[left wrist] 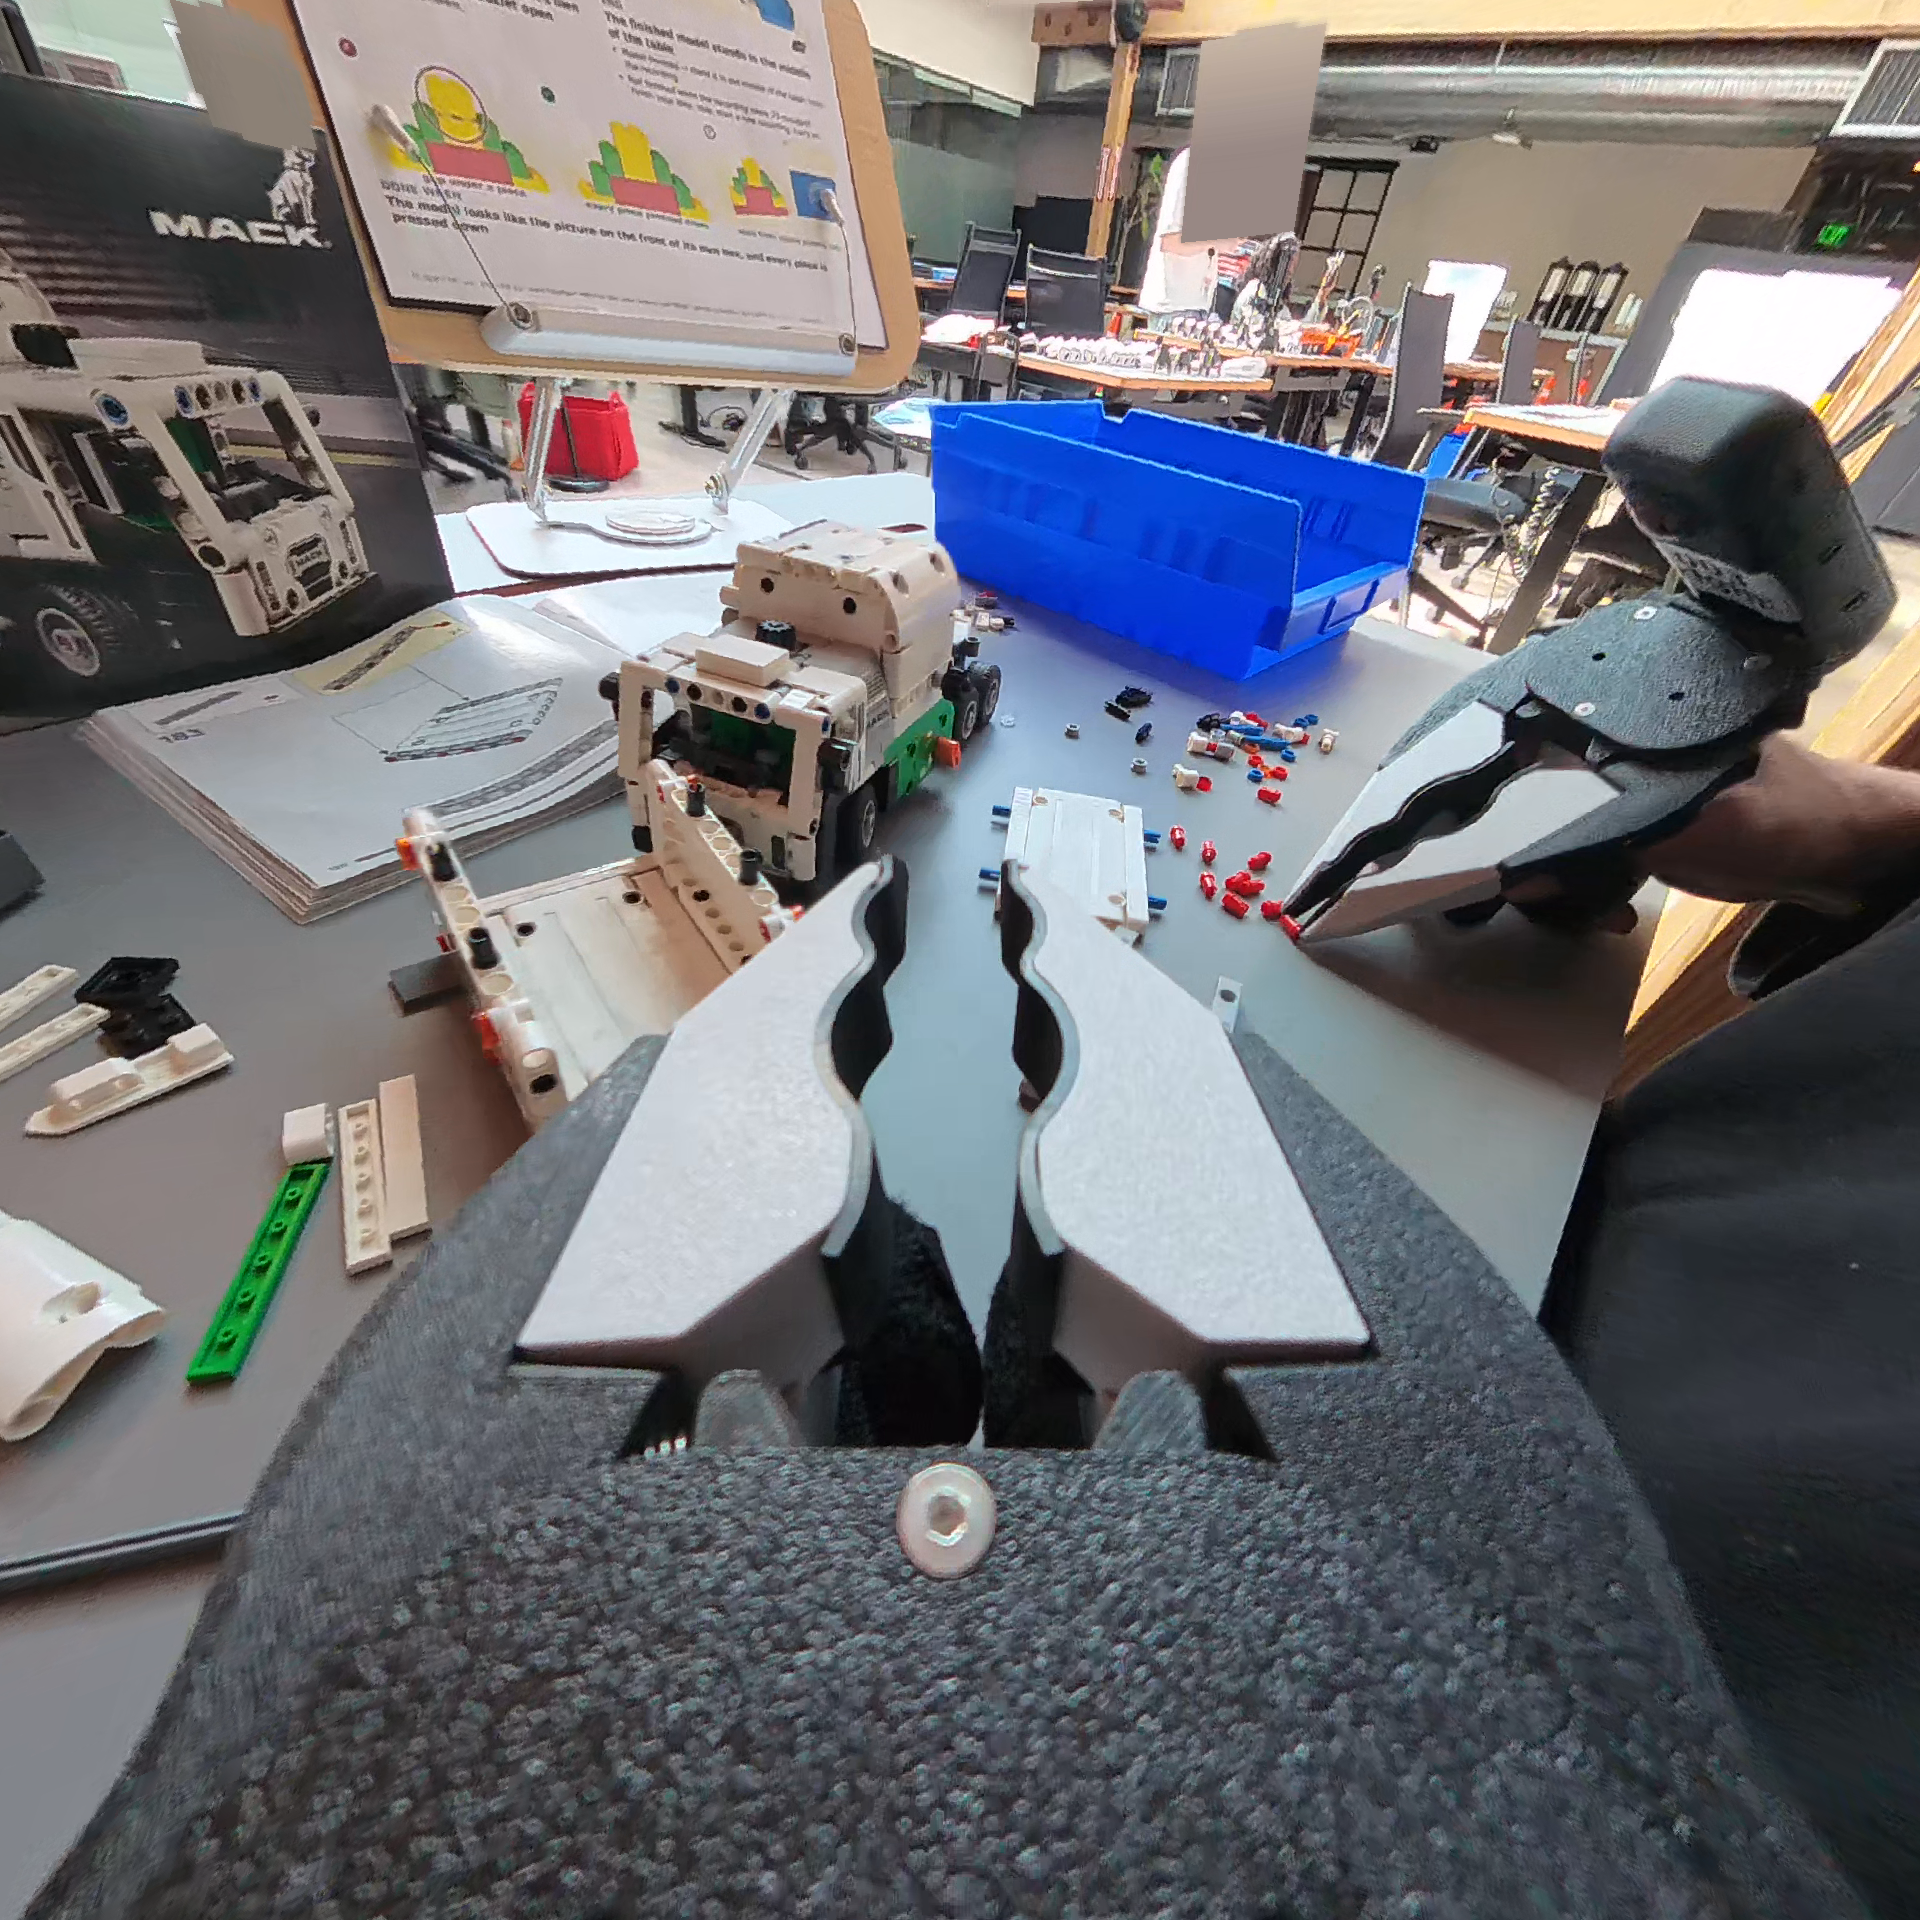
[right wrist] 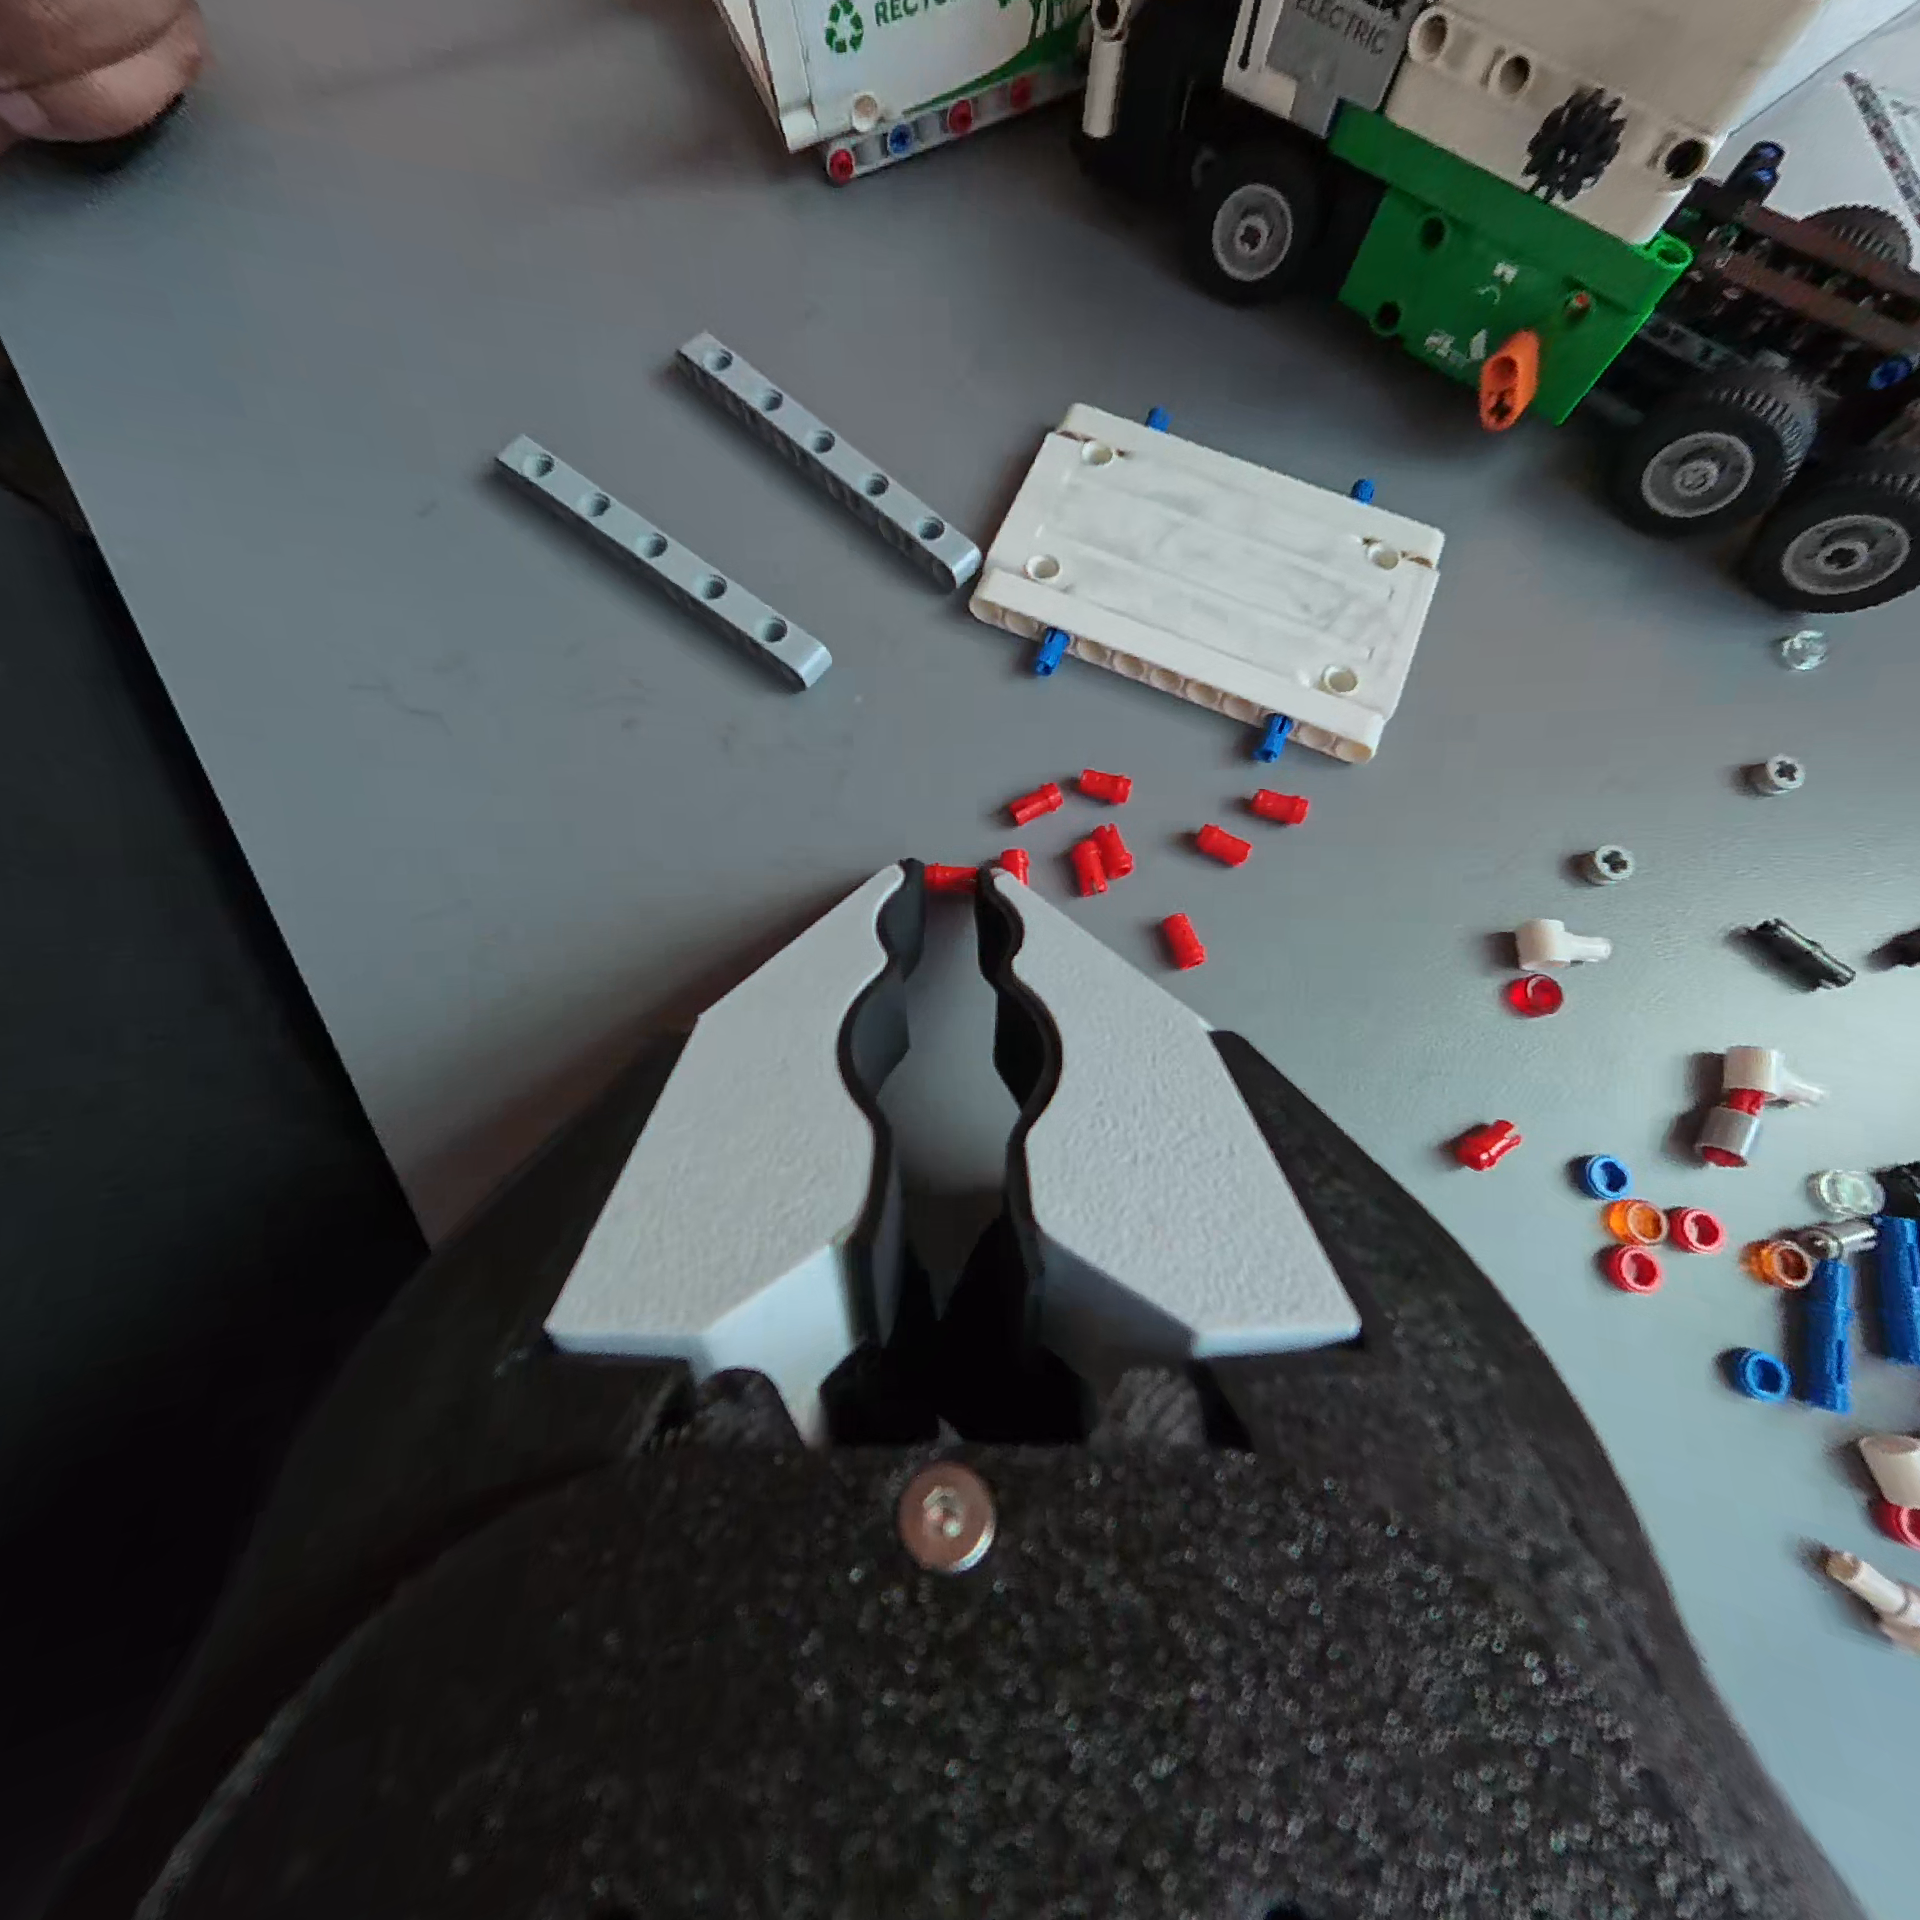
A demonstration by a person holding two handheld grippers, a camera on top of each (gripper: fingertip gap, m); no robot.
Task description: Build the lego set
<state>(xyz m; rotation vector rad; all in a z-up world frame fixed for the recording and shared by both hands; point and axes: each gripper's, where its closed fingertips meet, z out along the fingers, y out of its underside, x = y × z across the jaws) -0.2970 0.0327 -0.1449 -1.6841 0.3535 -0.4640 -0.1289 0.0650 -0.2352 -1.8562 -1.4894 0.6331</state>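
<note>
My right gripper [right wrist: 950, 875] is low on the grey table, its tips shut on a small red pin [right wrist: 948, 878] at the edge of a cluster of red pins [right wrist: 1101, 852]. It also shows in the left wrist view [left wrist: 1294, 925], tips down on the pin. My left gripper [left wrist: 948, 883] is open and empty, held above the table. Just beyond it lies a white panel with blue pins [left wrist: 1081, 857], also in the right wrist view [right wrist: 1205, 582]. The white and green truck [left wrist: 810, 707] stands behind. Two grey beams [right wrist: 665, 561] lie left of the panel.
A white box-shaped sub-assembly [left wrist: 582, 956] lies left of my left gripper. An open instruction booklet [left wrist: 364, 748], the set's box [left wrist: 177, 416] and a blue bin [left wrist: 1174, 530] stand at the back. Loose small parts [right wrist: 1766, 1195] are scattered on the right, and plates [left wrist: 260, 1268] on the left. The tips of one gripper are about 20 cm away from the tips of the other.
</note>
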